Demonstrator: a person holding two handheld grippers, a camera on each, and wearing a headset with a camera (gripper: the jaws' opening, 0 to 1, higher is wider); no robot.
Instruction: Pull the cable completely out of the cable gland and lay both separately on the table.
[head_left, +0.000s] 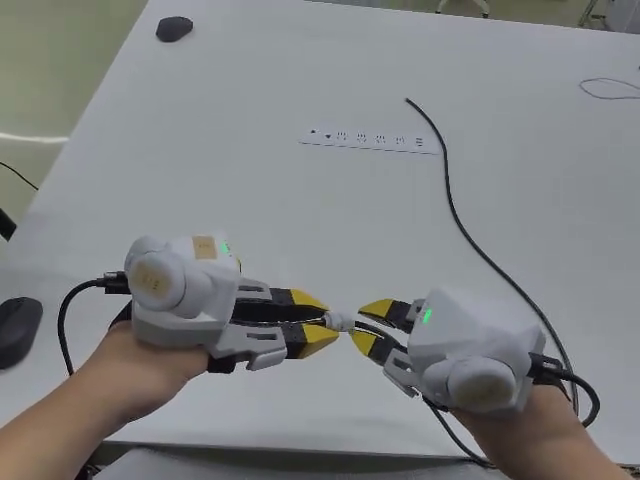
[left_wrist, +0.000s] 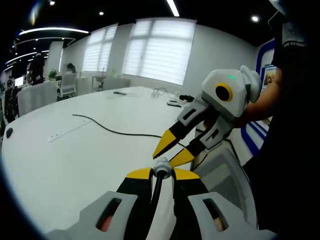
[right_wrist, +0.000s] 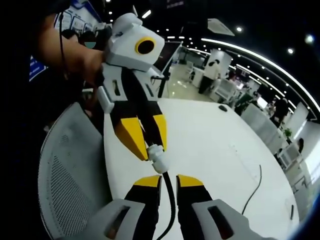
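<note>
The small white cable gland hangs in the air near the table's front edge, between the two grippers' yellow tips. My left gripper is shut on the gland, which sits right at its tips. A thin black cable leaves the gland and runs down between the jaws of my right gripper, which is shut on it just behind the gland. In the head view the right gripper faces the left one tip to tip, a short gap apart.
A white power strip lies mid-table with a long black lead curving past it toward the right front. A dark mouse sits far back left. A grey mesh chair stands below the hands.
</note>
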